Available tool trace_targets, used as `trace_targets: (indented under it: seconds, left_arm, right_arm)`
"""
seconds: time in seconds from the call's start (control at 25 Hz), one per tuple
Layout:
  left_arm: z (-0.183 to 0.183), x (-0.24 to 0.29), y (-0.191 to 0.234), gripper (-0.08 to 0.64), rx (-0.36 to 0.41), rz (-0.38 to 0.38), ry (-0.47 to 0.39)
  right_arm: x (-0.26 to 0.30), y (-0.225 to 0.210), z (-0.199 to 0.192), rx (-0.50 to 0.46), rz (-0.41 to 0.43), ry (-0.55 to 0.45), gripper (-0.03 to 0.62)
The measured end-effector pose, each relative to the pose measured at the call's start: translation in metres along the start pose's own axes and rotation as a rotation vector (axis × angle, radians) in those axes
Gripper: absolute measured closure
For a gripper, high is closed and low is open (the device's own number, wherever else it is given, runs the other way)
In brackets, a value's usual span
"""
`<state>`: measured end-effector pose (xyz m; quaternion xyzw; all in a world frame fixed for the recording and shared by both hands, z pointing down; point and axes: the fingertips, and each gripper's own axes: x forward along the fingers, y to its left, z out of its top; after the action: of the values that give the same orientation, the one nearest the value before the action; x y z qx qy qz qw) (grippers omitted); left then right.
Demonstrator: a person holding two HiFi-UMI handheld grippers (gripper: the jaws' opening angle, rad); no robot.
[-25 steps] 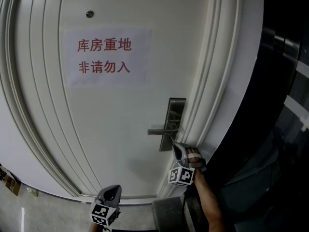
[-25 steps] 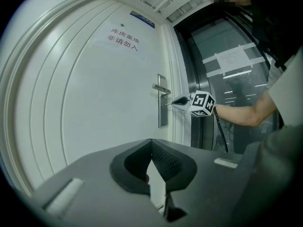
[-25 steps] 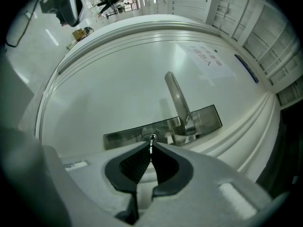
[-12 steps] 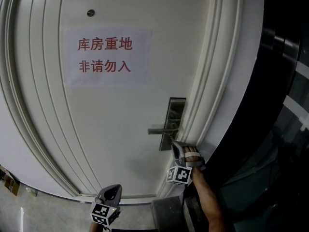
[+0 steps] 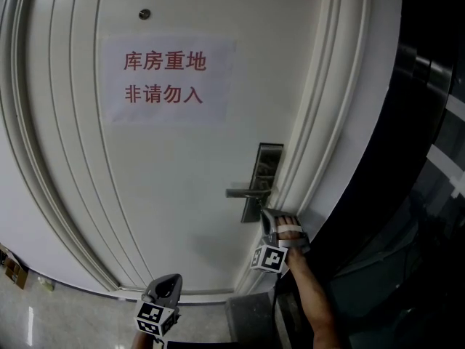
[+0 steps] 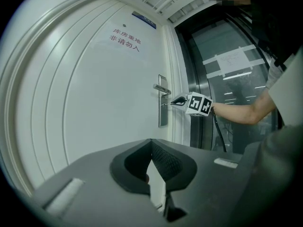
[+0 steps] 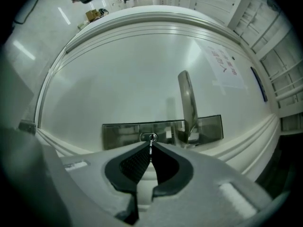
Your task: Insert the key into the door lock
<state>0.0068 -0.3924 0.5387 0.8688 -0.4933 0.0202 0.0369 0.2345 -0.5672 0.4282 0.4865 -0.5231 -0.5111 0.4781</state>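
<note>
A white door (image 5: 182, 195) carries a steel lock plate (image 5: 265, 167) with a lever handle (image 5: 243, 193) near its right edge. My right gripper (image 5: 263, 213) points level at the plate below the handle and is shut on a small key (image 7: 151, 144). The key's tip is at the keyhole (image 7: 149, 137); how far in it sits I cannot tell. In the left gripper view the right gripper (image 6: 177, 100) holds the key (image 6: 164, 103) against the plate. My left gripper (image 5: 172, 281) hangs low, well away from the lock, shut with nothing in it (image 6: 151, 143).
A paper sign with red characters (image 5: 168, 78) and a peephole (image 5: 144, 13) are on the door's upper part. Ribbed door frame mouldings (image 5: 320, 122) run beside the lock. Dark glass panels (image 5: 429, 195) stand to the right. A dark box (image 5: 251, 318) sits by the frame's foot.
The right gripper has rolled slightly at the lock, its marker cube turning. The left gripper has stayed where it was.
</note>
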Motion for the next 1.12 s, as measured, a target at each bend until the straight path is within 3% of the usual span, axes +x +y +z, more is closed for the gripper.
trace_targets:
  seconds: [1.12]
  left_arm:
    - [0.005, -0.008, 0.013, 0.558, -0.017, 0.026, -0.017]
  right_arm:
    - [0.03, -0.001, 0.008, -0.02, -0.011, 0.034, 0.58]
